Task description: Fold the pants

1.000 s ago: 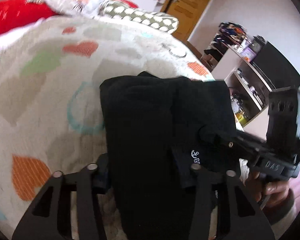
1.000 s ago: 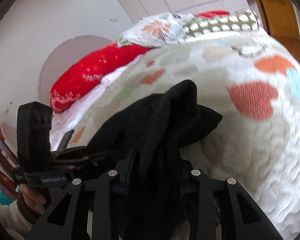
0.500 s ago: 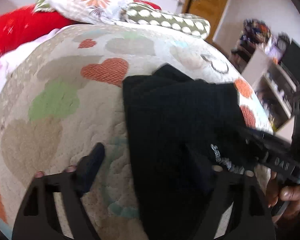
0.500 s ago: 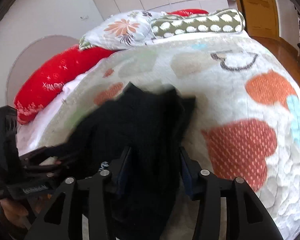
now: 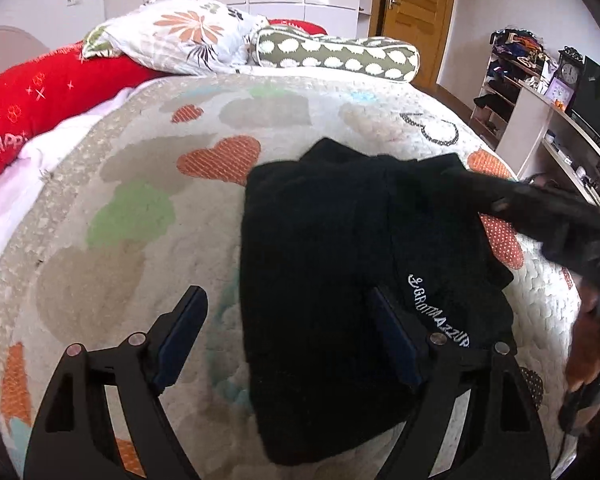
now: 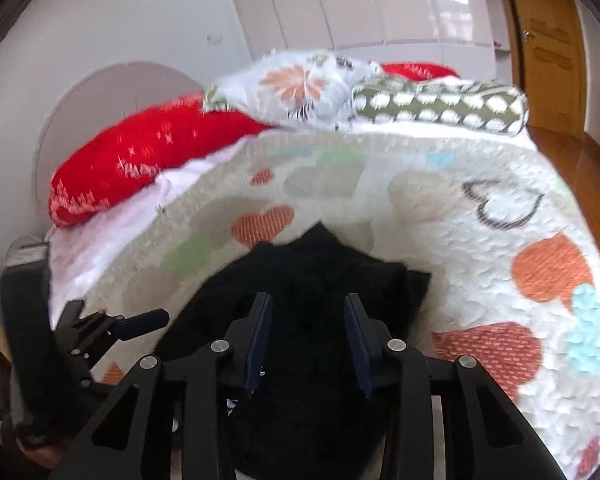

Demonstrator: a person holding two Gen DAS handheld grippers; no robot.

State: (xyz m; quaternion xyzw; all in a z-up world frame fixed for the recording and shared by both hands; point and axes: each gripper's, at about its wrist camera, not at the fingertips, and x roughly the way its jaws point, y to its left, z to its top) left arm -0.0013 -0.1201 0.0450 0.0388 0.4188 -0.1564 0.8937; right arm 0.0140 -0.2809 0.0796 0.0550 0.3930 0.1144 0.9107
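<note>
The black pants (image 5: 340,264) lie folded on the heart-patterned quilt (image 5: 140,208), with white lettering near their right edge. My left gripper (image 5: 288,316) is open wide just above them: its right finger is over the fabric and its left finger over bare quilt. In the right wrist view the pants (image 6: 320,272) fill the gap under my right gripper (image 6: 307,320). Its jaws are closing, and both blue pads show clear of the cloth. That gripper (image 5: 540,216) reaches in over the pants' right side, held by a hand (image 5: 592,344). The left gripper (image 6: 140,322) shows at the left.
Pillows line the head of the bed: a red one (image 5: 40,92), a floral one (image 5: 180,36) and a green spotted one (image 5: 336,56). White shelves (image 5: 540,120) with clutter stand to the right of the bed. A wooden door (image 5: 416,12) is behind.
Left jaws opened and let the pants go. The right gripper no longer holds a raised bunch of cloth. Both grippers drew back, and the pants settled flat on the quilt.
</note>
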